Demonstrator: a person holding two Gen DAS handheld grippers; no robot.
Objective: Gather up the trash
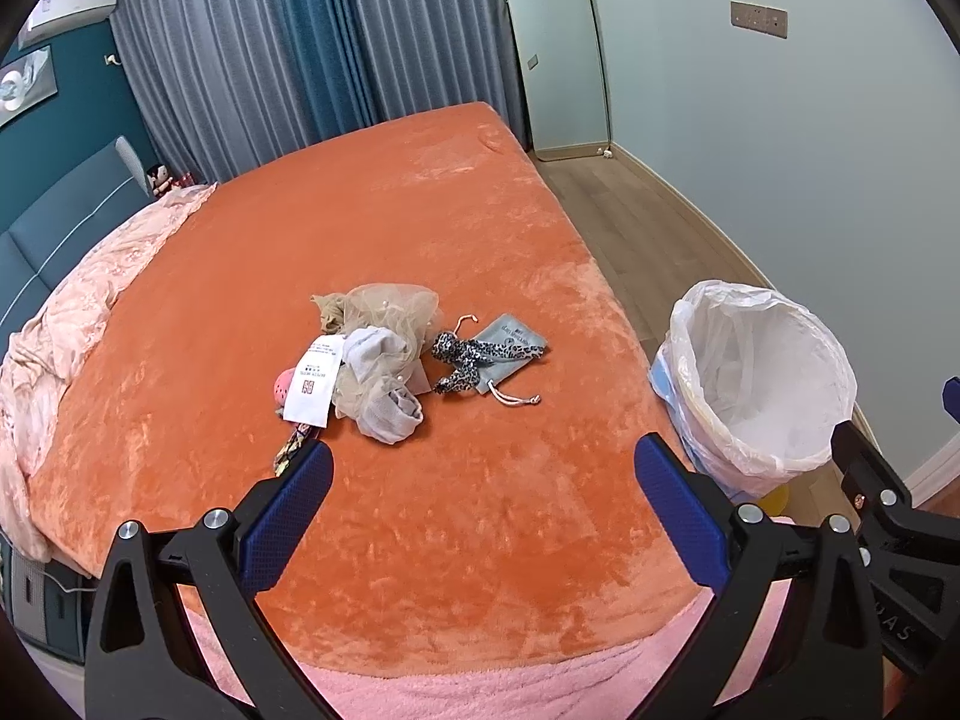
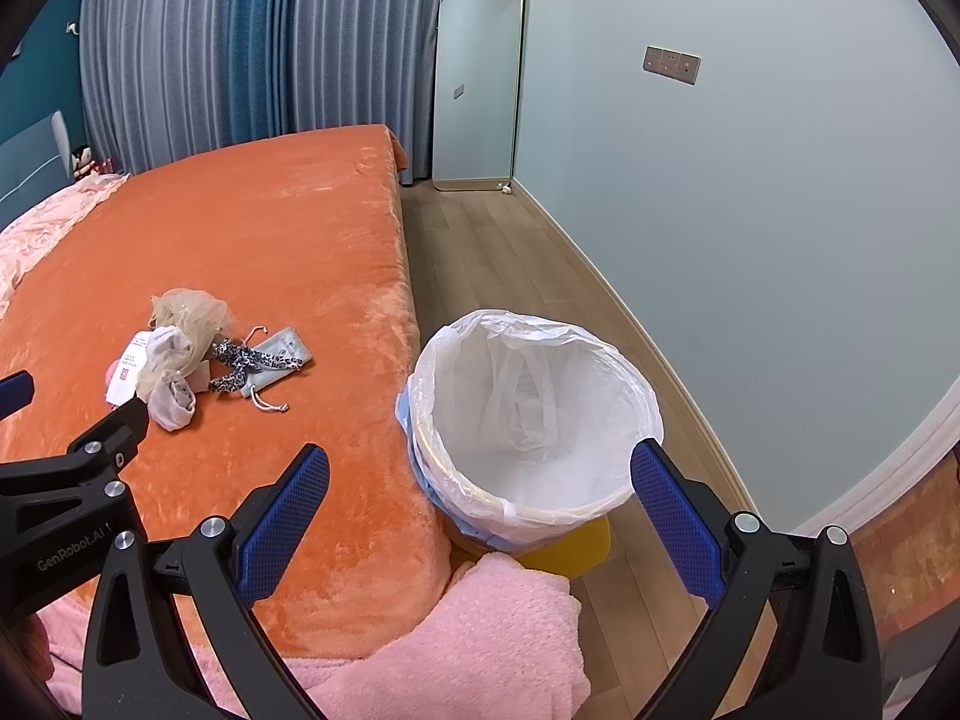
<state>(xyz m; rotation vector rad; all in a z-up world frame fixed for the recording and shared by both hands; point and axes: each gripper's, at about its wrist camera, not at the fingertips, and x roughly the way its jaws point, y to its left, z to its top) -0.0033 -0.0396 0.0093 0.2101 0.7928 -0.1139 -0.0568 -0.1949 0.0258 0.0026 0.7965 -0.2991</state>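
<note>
The trash pile (image 1: 366, 360), a tangle of netting, pale cloth and a paper tag, lies at the centre of the left wrist frame on the orange bed cover (image 1: 420, 210), likely dumped together for easy picking. The left gripper (image 1: 483, 471) hangs short of it, jaws released and empty; the right gripper (image 2: 480, 477) is likewise spread over the lined bin (image 2: 528, 414) at lower centre, which stands against the bed's edge, presumably so drops are short.

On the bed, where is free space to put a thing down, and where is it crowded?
Free: the orange blanket between the pile and the left gripper, and the far stretch toward the curtains. Crowded: the middle, where the mesh cloth, paper tag, leopard ribbon and grey pouch lie touching. The bin stands beside the bed.
</note>
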